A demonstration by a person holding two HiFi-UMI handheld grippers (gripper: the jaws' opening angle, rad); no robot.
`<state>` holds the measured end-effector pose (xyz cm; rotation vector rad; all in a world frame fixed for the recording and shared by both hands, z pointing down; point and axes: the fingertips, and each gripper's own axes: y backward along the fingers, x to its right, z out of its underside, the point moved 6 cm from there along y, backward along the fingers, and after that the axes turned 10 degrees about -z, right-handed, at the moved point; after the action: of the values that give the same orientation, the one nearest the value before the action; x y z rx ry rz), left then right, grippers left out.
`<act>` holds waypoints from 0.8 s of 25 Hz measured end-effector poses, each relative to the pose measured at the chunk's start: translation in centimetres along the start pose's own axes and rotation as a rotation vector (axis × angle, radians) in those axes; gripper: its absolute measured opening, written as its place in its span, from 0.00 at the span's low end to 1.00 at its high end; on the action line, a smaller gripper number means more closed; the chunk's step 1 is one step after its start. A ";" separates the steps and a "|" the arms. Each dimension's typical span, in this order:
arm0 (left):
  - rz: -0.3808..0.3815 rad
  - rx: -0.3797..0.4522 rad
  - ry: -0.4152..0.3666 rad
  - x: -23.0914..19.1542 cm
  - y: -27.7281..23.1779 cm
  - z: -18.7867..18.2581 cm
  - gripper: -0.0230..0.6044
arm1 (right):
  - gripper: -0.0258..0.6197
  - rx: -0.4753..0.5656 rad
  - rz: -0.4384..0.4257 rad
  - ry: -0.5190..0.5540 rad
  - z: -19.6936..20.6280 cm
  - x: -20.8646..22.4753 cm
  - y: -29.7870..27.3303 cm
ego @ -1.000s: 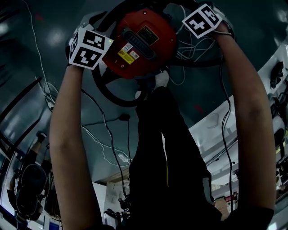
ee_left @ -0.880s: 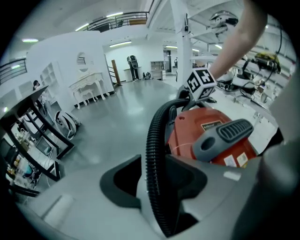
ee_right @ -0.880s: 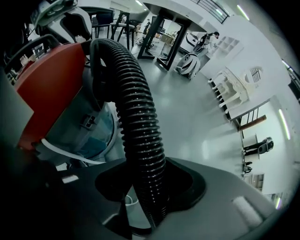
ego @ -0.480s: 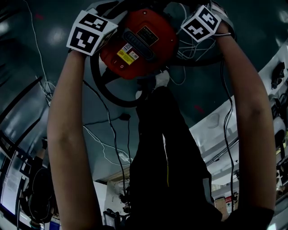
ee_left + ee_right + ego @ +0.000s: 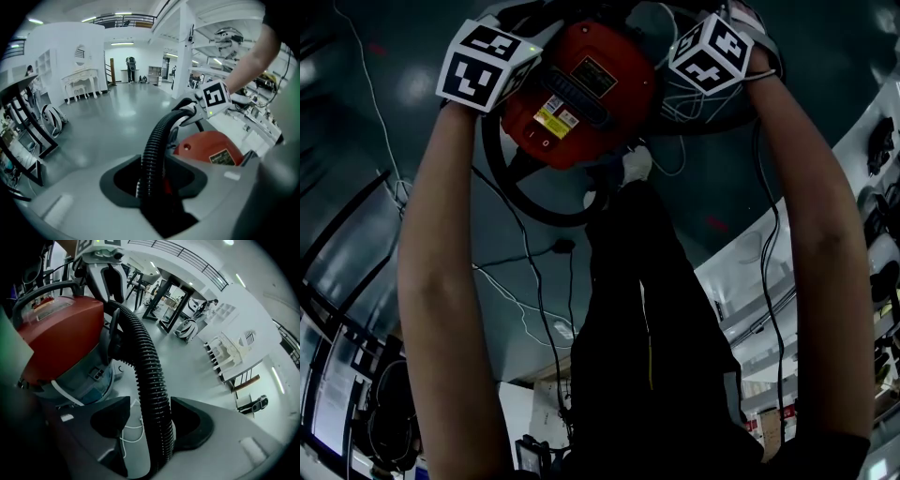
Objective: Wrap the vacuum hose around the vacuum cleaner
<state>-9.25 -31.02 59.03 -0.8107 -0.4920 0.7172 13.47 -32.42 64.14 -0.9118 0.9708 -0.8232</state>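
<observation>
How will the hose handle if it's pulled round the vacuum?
The hose is probably floppy: it bends in a smooth arc beside the vacuum. Its ribs should give grip, so it is unlikely to slip. It may spring out of a tight wrap, as its loop lies wide.

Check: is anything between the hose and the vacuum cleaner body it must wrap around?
Nothing solid. A loose white cable lies on the floor beside the vacuum cleaner base, below the hose, which could catch it.
</observation>
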 end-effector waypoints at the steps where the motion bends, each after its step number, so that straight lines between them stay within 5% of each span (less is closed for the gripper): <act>1: -0.001 0.001 -0.003 0.0 -0.1 -0.1 0.29 | 0.46 0.011 0.005 0.006 0.0 -0.1 0.2; 20: 0.000 -0.011 -0.041 0.2 -0.4 -1.0 0.30 | 0.38 0.170 0.009 0.005 -2.2 -2.4 3.2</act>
<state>-8.26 -31.54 58.79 -0.8077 -0.5335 0.7328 11.12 -29.65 61.33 -0.7589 0.8945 -0.8862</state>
